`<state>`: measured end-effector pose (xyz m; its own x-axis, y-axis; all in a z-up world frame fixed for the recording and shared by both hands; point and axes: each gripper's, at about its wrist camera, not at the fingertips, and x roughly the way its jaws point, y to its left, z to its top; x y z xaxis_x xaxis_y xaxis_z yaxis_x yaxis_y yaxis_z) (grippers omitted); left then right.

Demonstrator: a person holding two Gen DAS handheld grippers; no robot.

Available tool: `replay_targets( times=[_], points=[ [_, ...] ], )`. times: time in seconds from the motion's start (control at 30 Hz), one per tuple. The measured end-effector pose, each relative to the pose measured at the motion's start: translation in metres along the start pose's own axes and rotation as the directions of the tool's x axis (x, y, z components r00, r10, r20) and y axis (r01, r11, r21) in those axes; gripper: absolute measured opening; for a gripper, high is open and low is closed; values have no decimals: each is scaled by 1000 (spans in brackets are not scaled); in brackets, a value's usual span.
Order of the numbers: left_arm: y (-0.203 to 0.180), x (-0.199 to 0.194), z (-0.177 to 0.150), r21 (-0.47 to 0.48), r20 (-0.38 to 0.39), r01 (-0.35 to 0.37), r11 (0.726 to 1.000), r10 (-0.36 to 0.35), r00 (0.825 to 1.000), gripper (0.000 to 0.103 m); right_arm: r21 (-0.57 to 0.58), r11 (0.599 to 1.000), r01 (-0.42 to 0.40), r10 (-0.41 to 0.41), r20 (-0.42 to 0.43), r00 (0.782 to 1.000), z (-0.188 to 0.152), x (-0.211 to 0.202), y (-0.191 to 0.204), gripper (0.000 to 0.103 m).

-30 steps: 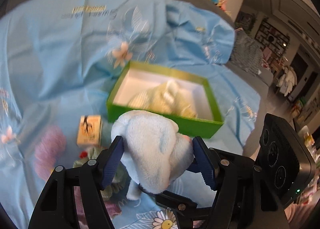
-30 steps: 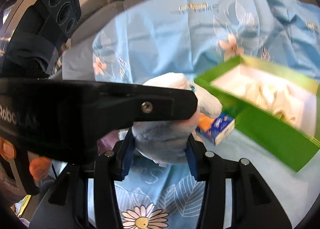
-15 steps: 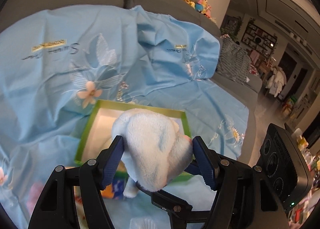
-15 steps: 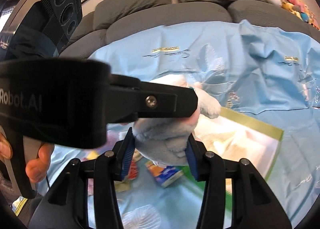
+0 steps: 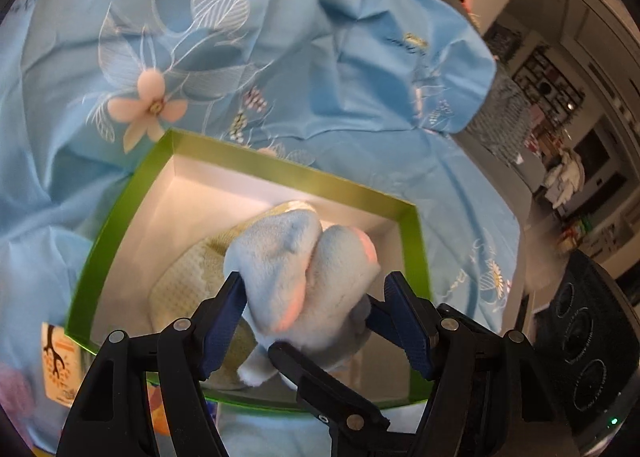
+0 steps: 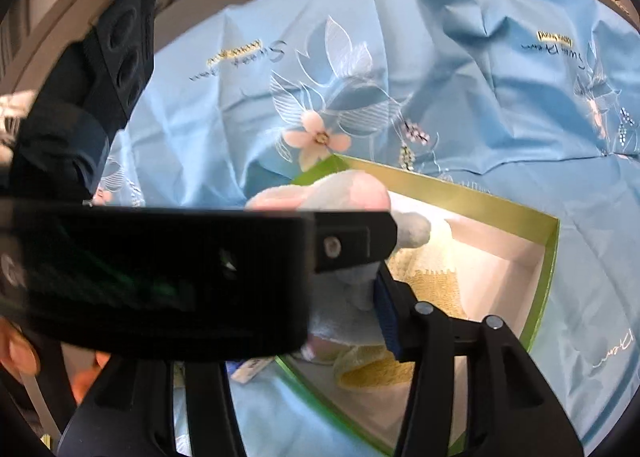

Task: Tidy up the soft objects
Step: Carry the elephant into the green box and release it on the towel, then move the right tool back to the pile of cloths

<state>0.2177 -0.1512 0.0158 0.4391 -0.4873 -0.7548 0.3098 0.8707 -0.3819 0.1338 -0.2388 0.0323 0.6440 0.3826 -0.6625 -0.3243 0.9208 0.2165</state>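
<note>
A pale blue plush toy (image 5: 304, 269) with pink patches is seen above a box (image 5: 120, 241) coloured bright green outside and white inside. A cream and yellow knitted cloth (image 5: 180, 289), checked in texture, is seen in the box. The sheet (image 5: 320, 77) is coloured light blue and printed with white-lined leaves and pink flowers. Dark blue pads are borne on the black left claw (image 5: 316, 317).
</note>
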Motion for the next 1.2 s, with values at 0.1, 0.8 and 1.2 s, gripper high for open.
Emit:
replay_targets(
  times=[0.1, 0.8, 1.2],
  points=[
    [4, 0, -2, -1, -1, -56, 998, 56, 998, 73, -7, 999, 37, -37, -16, 999, -9, 2, 3, 56],
    [8, -106, -71, -18, 176, -298, 954, 296, 939, 97, -84, 951, 298, -296, 37, 955, -19, -59, 26, 102],
    [14, -163, -121, -57, 222, -298, 953, 303, 927, 98, -107, 957, 270, -264, 64, 962, -32, -97, 58, 102]
  ],
)
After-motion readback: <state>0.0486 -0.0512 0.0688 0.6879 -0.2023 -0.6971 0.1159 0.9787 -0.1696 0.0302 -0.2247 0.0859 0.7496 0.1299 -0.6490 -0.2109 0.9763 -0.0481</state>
